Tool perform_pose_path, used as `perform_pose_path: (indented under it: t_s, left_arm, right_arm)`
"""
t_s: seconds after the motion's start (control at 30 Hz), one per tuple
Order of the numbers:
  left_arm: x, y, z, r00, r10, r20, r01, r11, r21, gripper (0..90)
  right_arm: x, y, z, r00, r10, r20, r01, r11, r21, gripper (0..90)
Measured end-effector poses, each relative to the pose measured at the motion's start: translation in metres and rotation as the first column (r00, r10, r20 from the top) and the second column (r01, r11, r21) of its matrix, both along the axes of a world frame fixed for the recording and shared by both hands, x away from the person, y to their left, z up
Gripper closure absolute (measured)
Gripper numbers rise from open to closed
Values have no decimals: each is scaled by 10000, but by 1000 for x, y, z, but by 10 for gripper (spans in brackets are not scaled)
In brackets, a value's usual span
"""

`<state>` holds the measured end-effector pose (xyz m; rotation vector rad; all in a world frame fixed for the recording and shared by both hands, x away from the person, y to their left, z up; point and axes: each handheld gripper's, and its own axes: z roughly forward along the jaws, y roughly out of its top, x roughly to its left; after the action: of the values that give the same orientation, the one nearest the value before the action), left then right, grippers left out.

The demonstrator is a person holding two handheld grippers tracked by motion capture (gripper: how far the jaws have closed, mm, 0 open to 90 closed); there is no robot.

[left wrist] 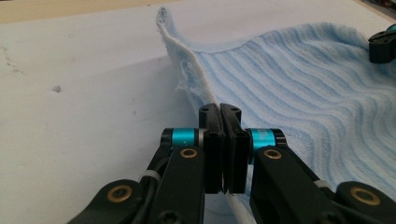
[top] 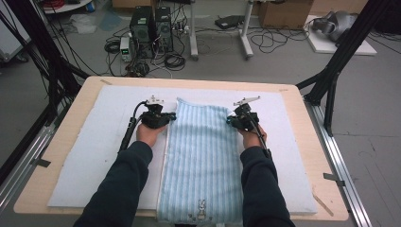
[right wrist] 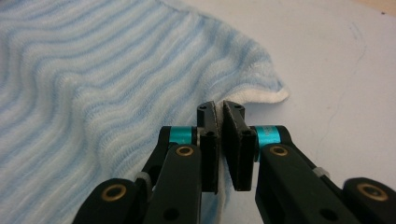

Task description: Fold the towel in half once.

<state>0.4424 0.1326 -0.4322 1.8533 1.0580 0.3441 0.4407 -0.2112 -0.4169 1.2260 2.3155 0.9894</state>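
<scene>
Now I have both tongs, left tongs (left wrist: 219,109) and right tongs (right wrist: 219,106), clamped on the towel's (top: 201,156) side hems; soft, light cloth will sag between them.

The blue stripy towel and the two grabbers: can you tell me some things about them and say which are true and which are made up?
1. The towel is light blue with stripes. True.
2. The left gripper is wide open above the towel. False: its jaws are shut on the towel's white edge.
3. The right gripper pinches the towel's other edge, near a far corner. True.
4. The towel is rolled into a ball. False: it lies spread out long on the white mat.
5. A small bunny picture sits near the towel's near end. True.
6. The towel lies on bare wood. False: the mat lies between it and the wooden table.
</scene>
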Motion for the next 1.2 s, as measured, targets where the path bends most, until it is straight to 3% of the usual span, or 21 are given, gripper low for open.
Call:
perform_pose_path:
  t_s: [0.17, 0.33, 0.63, 0.97, 1.13, 1.2]
  left_arm:
    - [-7, 6, 7, 9999, -68, -94, 65, 9995, -294, 876]
    - [-23, 8, 14, 9994, -188, 291, 205, 9979, -608, 876]
    - [-45, 12, 16, 9987, -392, 316, 420, 9945, -961, 876]
    - [-68, 13, 13, 9960, -790, 420, 825, 9927, -880, 876]
    - [-80, 15, 12, 9950, -870, 498, 926, 9881, -1232, 876]
    - [-86, 16, 12, 9934, -1022, 530, 1075, 9882, -1094, 876]
  right_arm:
    - [-11, -4, 9, 9994, 171, 305, -180, 9995, 268, 847]
    - [-26, -8, 14, 9981, 344, 513, -367, 9983, 451, 846]
    - [-48, -12, 15, 9960, 539, 713, -587, 9961, 661, 844]
    - [-67, -16, 11, 9950, 623, 776, -685, 9944, 801, 839]
    - [-79, -18, 11, 9937, 730, 854, -818, 9912, 1043, 838]
    - [-87, -17, 9, 9930, 805, 864, -902, 9894, 1142, 834]
